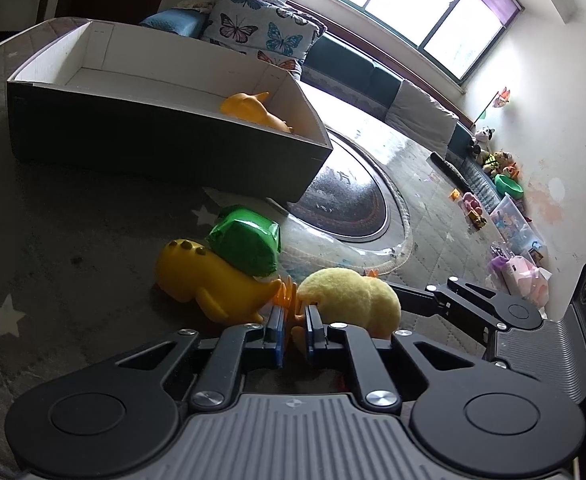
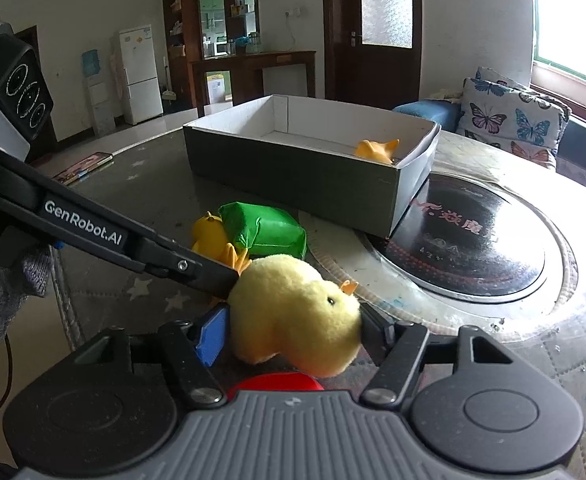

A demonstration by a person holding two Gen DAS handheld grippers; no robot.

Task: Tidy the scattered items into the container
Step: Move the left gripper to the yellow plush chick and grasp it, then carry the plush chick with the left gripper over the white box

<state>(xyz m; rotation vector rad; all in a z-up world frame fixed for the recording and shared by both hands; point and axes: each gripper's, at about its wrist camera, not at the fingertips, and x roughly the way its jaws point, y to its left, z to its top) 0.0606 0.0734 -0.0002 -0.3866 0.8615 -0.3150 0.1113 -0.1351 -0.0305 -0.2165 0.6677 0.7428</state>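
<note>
A yellow plush chick [image 2: 297, 316] lies on the table, also in the left wrist view [image 1: 353, 296]. My right gripper [image 2: 293, 328] is shut on the chick's body. My left gripper [image 1: 295, 316] is shut on the chick's orange feet [image 1: 287, 296]. Beside it lie a yellow rubber dinosaur [image 1: 209, 280] and a green foil packet [image 1: 245, 244] leaning on it; both show in the right wrist view [image 2: 213, 236] [image 2: 265, 228]. The dark box [image 1: 153, 140] with a white inside holds an orange toy [image 1: 253, 110], seen too from the right [image 2: 305, 168] [image 2: 377, 150].
The table has a grey star-patterned cover [image 1: 53, 220] and a round black hotplate [image 2: 461, 240] at its centre, partly under the box. A sofa with butterfly cushions [image 1: 261, 28] stands behind. Toys [image 1: 505, 208] litter the floor by the far wall.
</note>
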